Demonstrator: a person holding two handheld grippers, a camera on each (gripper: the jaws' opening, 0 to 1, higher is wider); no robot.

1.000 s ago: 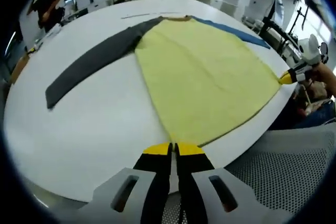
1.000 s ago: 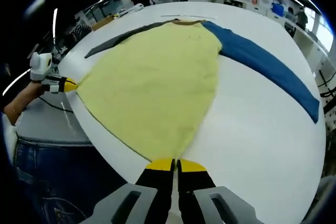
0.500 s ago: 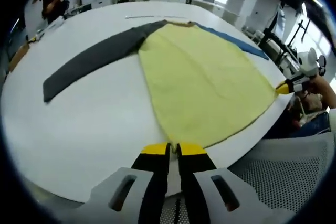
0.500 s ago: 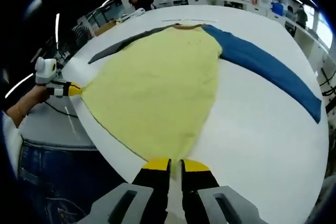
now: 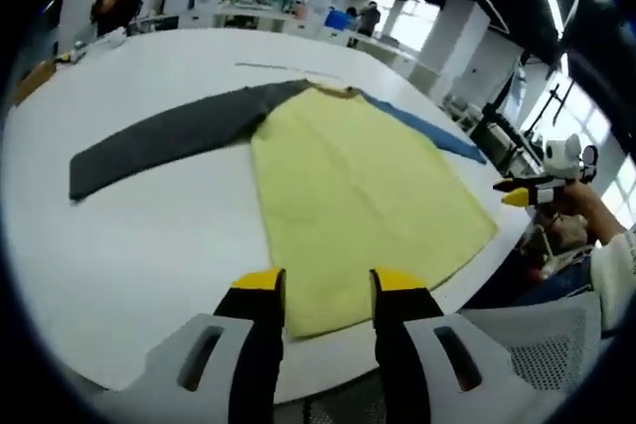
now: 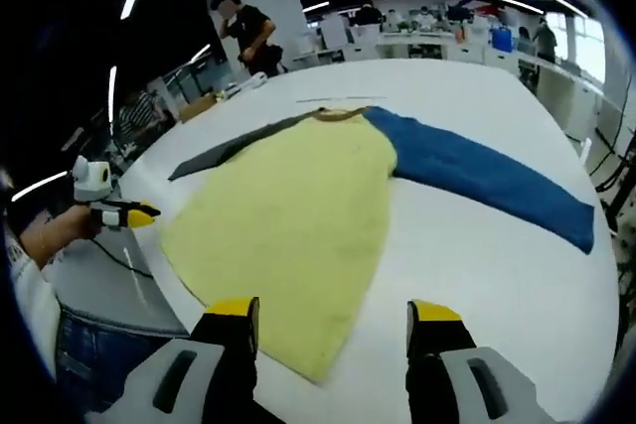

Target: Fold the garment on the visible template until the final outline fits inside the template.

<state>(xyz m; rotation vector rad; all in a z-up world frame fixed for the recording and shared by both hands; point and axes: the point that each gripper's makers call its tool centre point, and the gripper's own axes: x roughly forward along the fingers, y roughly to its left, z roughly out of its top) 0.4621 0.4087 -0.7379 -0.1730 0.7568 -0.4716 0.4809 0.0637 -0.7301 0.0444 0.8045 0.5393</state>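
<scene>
— Garment [image 5: 348, 196] location?
— Flat on the white table [image 5: 149, 235], hem at the near edge, grey sleeve [image 5: 159, 136] and blue sleeve [image 6: 487, 181] spread.
— Grippers?
— Left gripper [image 5: 326, 285] and right gripper [image 6: 338, 315] both released, jaws apart, holding nothing.
— Room?
— Workbenches [image 6: 437, 42] beyond the far edge; a person [image 6: 248, 32] standing.

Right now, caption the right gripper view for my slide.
Open right gripper above the hem of a yellow garment spread flat on a white table.
</scene>
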